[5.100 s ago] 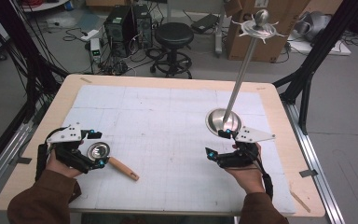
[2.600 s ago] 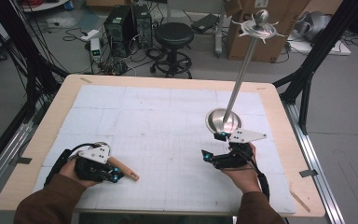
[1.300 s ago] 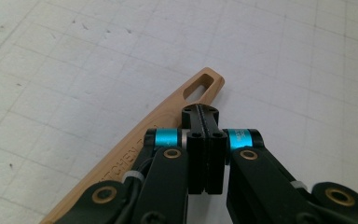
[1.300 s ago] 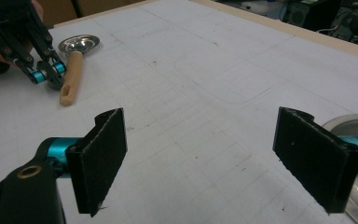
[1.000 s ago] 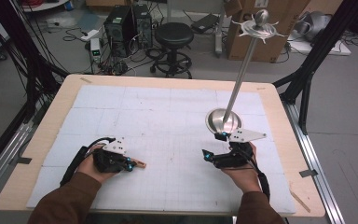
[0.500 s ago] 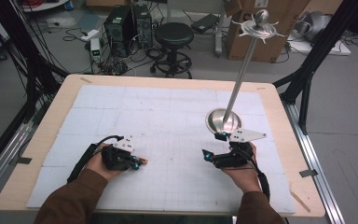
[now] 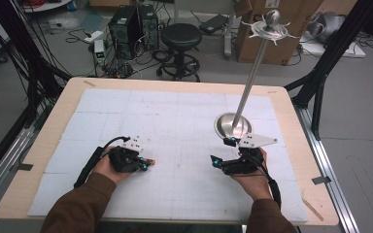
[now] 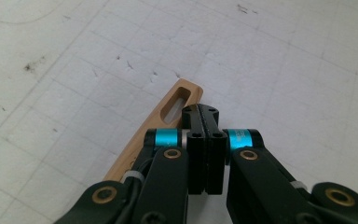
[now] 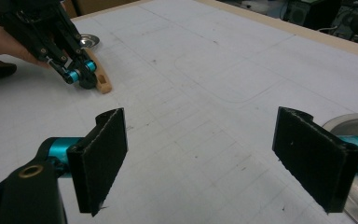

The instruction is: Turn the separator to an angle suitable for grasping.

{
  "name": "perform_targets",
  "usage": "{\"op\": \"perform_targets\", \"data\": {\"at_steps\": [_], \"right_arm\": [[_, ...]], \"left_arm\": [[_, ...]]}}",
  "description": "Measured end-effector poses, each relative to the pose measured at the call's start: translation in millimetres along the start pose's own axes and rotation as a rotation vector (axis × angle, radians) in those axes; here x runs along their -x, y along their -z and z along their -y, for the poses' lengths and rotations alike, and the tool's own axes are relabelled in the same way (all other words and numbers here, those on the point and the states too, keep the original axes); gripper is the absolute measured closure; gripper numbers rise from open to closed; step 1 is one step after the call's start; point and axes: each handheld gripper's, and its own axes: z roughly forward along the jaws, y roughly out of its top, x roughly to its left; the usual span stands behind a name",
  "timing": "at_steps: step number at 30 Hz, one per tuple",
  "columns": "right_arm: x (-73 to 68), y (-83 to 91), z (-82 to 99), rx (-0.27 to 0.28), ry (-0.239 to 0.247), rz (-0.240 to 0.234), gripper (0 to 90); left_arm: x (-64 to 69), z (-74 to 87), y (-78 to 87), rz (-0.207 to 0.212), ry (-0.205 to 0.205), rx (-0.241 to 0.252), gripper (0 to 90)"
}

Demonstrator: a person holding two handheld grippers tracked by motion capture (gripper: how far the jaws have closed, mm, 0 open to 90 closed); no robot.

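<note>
The high view looks down and forward over the whole table [image 7: 291, 104]. Each gripper view rides close behind its own jaws; both share the wooden handle [image 8: 168, 119] beside the left gripper [image 9: 81, 74].

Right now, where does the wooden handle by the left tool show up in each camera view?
High view: the wooden handle pokes out just right of the left tool, lower left of the table.
Left gripper view: centre, slotted end up, running down behind the shut jaws.
Right gripper view: upper left, under the left tool.
Shared landmark: the white gridded mat beneath it.
</note>
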Motion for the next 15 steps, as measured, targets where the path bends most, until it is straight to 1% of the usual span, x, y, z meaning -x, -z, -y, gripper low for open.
{"op": "perform_targets", "data": {"at_steps": [5, 10, 13, 14, 15], "right_arm": [[0.1, -0.1, 0.0, 0.001, -0.001, -0.001, 16.8], [1.0, -0.6, 0.3, -0.002, 0.000, 0.002, 16.8], [1.5, -0.2, 0.3, 0.001, 0.000, 0.001, 16.8], [1.5, -0.2, 0.3, 0.001, 0.000, 0.001, 16.8], [1.7, -0.1, 0.4, 0.001, 0.001, 0.000, 16.8]], "left_arm": [[-2.9, -5.2, -3.7, -0.021, 0.020, -0.005, 89.7], [-9.5, -9.9, -6.2, -0.042, 0.043, -0.010, 89.7], [-12.9, -9.3, -6.9, -0.044, 0.067, 0.008, 89.7], [-14.0, -9.0, -6.8, -0.039, 0.071, 0.011, 89.7], [-14.6, -8.9, -6.2, -0.037, 0.073, 0.008, 89.7]]}}
